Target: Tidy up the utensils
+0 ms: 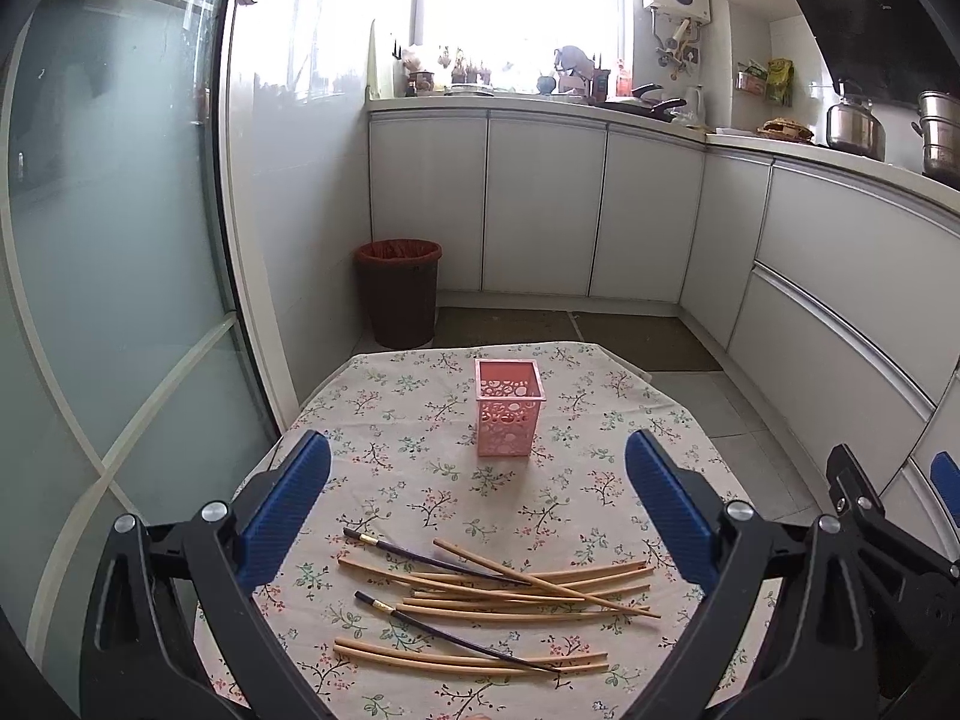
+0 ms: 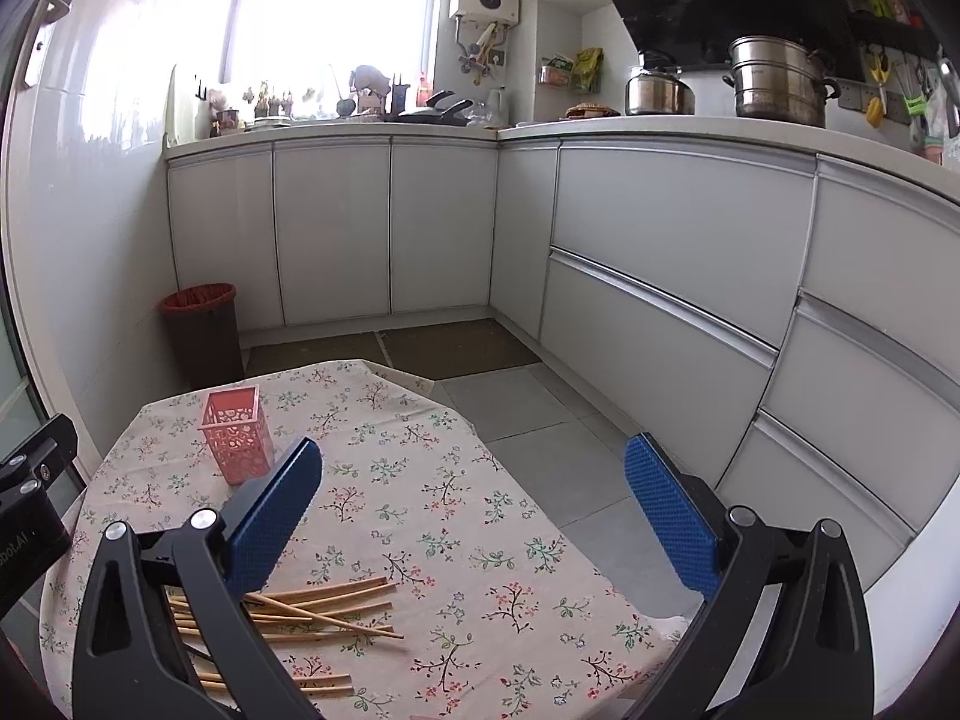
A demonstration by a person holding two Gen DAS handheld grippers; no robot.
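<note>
Several wooden chopsticks (image 1: 510,591) and two dark ones (image 1: 432,558) lie scattered on the near part of a table with a floral cloth (image 1: 420,480). A pink perforated holder (image 1: 509,407) stands upright and empty beyond them. My left gripper (image 1: 480,480) hangs open above the chopsticks, nothing between its blue pads. My right gripper (image 2: 474,480) is open too, over the table's right side; the chopsticks (image 2: 324,612) lie by its left finger and the holder (image 2: 235,437) stands farther left. The other gripper's body (image 1: 864,516) shows at the right edge of the left wrist view.
A dark bin with a red liner (image 1: 399,291) stands on the floor past the table, by a glass door (image 1: 120,240). White cabinets (image 2: 660,252) run along the back and right, with pots (image 2: 777,87) on the counter. Tiled floor lies right of the table.
</note>
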